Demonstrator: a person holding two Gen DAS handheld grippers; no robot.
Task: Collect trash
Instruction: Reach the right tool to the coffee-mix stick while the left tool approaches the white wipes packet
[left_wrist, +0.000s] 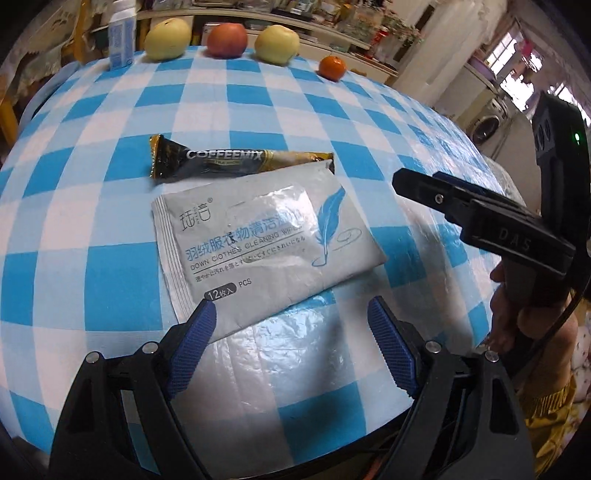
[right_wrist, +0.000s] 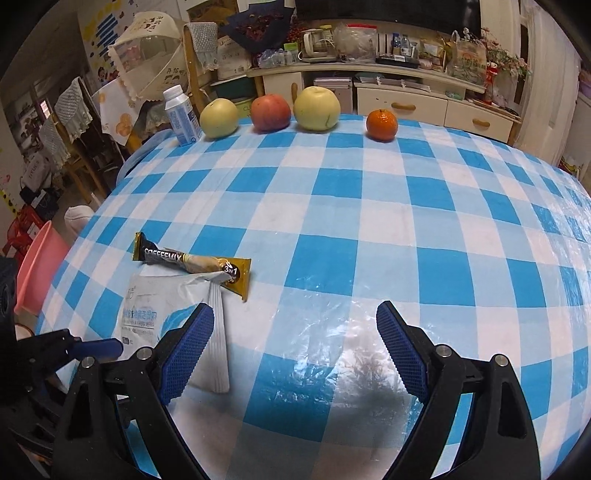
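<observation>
A flat grey wipes packet (left_wrist: 258, 240) lies on the blue-checked tablecloth (left_wrist: 110, 258), with a dark and gold coffee-mix sachet (left_wrist: 229, 160) just behind it, its right end tucked under the packet's corner. My left gripper (left_wrist: 293, 308) is open, just in front of the packet's near edge, holding nothing. My right gripper (right_wrist: 295, 314) is open and empty, to the right of the packet (right_wrist: 155, 314) and sachet (right_wrist: 199, 264). The right gripper also shows at the right of the left wrist view (left_wrist: 480, 218).
Along the far table edge stand a small white-blue bottle (right_wrist: 181, 114), a green pear (right_wrist: 218, 119), a red apple (right_wrist: 271, 112), a second green pear (right_wrist: 318, 108) and an orange (right_wrist: 381, 124). A pink bin (right_wrist: 35, 266) stands left of the table. Cluttered shelves lie behind.
</observation>
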